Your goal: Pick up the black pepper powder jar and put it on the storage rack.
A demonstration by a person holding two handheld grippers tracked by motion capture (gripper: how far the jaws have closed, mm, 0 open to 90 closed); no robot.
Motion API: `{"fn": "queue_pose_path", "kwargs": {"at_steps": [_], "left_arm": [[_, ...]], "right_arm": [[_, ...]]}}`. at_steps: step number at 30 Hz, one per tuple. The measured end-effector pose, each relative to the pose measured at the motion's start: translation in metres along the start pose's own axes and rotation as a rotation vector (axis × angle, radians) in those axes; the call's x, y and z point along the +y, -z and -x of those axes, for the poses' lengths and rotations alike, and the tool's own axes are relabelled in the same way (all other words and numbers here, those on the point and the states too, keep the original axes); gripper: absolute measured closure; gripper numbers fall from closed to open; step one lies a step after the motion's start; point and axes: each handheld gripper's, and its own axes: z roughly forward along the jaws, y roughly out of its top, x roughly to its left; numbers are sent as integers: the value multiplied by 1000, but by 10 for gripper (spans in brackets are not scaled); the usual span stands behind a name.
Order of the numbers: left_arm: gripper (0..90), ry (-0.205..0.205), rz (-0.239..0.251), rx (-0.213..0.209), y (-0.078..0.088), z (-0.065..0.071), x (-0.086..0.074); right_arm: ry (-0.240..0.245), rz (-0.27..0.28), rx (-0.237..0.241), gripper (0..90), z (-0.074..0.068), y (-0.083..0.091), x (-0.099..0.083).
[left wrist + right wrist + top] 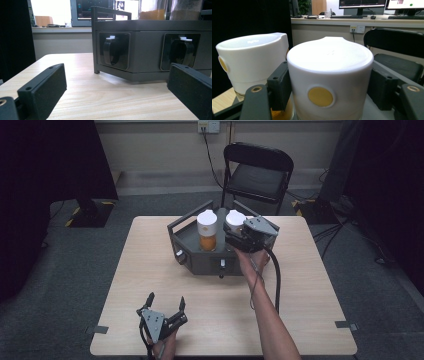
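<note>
Right gripper (239, 239): I have it clamped on the white-lidded spice jar (235, 221), centre frame, in the dark grey rack (197, 262).
Left gripper (166, 301): jaws apart, lower left, bare wooden table (310, 290) around it.

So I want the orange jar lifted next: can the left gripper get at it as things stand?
Probably yes. The left gripper sits open with bare table ahead, and the orange-filled jar stands free at the rack's left, beside the jar the right gripper clamps.
</note>
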Motion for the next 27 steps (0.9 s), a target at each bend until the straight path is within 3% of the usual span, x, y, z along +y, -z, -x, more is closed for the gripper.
{"fn": "queue_pose_path", "kwargs": {"at_steps": [3, 14, 16, 19, 27], "left_arm": [[15, 0, 0, 0, 0, 0, 0], [15, 0, 0, 1, 0, 0, 0], [15, 0, 0, 1, 0, 0, 0], [15, 0, 0, 2, 0, 0, 0], [15, -2, -2, 4, 0, 1, 0]], "right_arm": [[1, -2, 3, 275, 0, 0, 0], [33, 69, -59, 4, -10, 8, -8], [23, 83, -57, 0, -9, 11, -11], [10, 87, -13, 0, -3, 15, -15], [8, 102, -19, 0, -5, 23, -23]]}}
